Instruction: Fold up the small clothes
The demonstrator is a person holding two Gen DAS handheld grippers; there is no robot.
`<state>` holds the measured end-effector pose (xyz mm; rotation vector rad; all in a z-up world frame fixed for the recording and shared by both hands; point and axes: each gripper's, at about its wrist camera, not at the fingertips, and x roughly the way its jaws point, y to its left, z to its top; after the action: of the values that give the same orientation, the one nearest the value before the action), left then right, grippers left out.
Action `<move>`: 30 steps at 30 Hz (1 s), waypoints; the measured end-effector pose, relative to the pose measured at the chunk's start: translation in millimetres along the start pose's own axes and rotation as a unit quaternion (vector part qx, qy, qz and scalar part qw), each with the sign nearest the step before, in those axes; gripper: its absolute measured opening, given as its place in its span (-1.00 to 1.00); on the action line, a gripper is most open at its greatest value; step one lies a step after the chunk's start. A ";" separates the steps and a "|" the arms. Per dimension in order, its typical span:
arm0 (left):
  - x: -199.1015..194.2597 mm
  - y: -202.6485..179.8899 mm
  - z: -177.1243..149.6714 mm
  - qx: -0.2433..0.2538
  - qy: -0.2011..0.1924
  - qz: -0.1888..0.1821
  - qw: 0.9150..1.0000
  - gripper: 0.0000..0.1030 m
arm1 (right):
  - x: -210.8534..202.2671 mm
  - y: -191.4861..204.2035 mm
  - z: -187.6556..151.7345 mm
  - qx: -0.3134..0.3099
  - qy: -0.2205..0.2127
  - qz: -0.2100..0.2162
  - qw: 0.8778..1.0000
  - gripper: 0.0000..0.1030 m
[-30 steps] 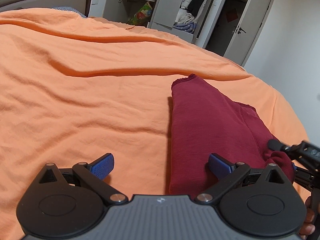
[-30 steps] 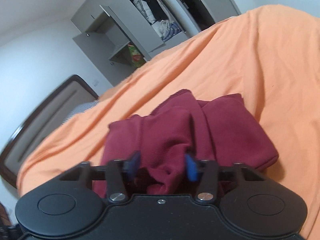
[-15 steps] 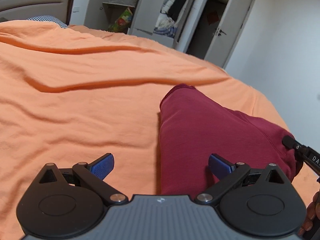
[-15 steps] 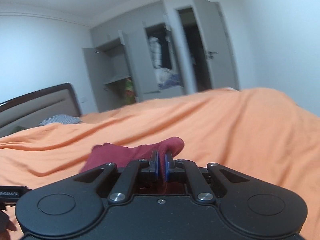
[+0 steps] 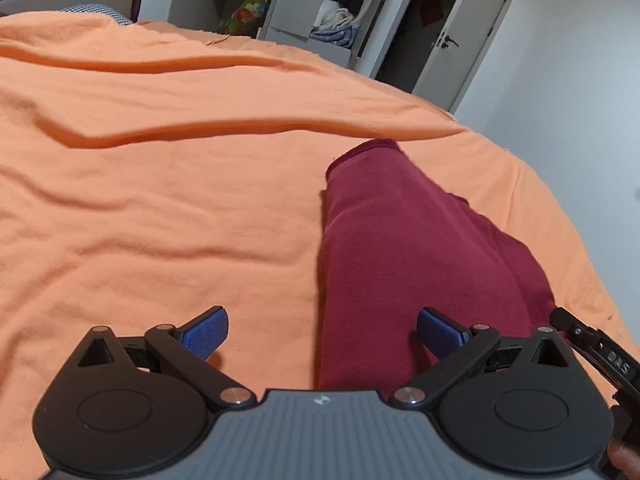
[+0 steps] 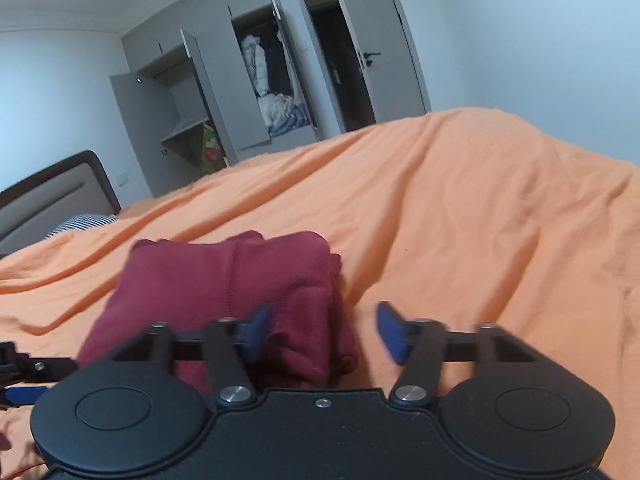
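Observation:
A dark red garment (image 5: 404, 248) lies folded into a long strip on the orange bedsheet (image 5: 160, 200). My left gripper (image 5: 322, 330) is open just above the near end of the strip, its right blue pad over the cloth and its left pad over bare sheet. In the right wrist view the same garment (image 6: 224, 296) sits ahead and to the left. My right gripper (image 6: 322, 334) is open with nothing held, its left pad over the garment's right edge. Part of the right gripper's body (image 5: 592, 352) shows at the lower right of the left wrist view.
The bed fills both views, with a dark headboard (image 6: 52, 196) and a checked pillow (image 6: 80, 224) at the far left. Beyond the bed stand an open grey wardrobe (image 6: 224, 92) with clothes inside and an open door (image 6: 400, 40). Long creases run across the sheet.
My right gripper was shut on the garment's end half a second ago and has now opened and let it go. The garment has settled flat. The left gripper stayed open and shifted slightly.

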<state>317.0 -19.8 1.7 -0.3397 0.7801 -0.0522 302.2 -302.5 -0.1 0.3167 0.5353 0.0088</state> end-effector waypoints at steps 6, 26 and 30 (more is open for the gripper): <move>8.9 -2.0 -13.9 0.005 0.018 0.004 1.000 0.99 | -10.8 7.9 -15.4 -0.014 0.030 0.029 0.999 0.71; 9.6 -1.5 -8.4 -0.001 0.026 -0.001 1.000 0.99 | -4.2 -11.7 -21.4 0.024 0.045 0.031 0.998 0.99; 11.7 1.1 -6.2 -0.010 0.028 -0.009 1.000 0.99 | -4.3 -13.3 -19.1 0.023 0.036 0.041 0.998 0.99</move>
<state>320.9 -22.4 -10.7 -0.3660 0.8327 -0.0701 287.9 -310.0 -17.5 0.3852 0.5949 0.0881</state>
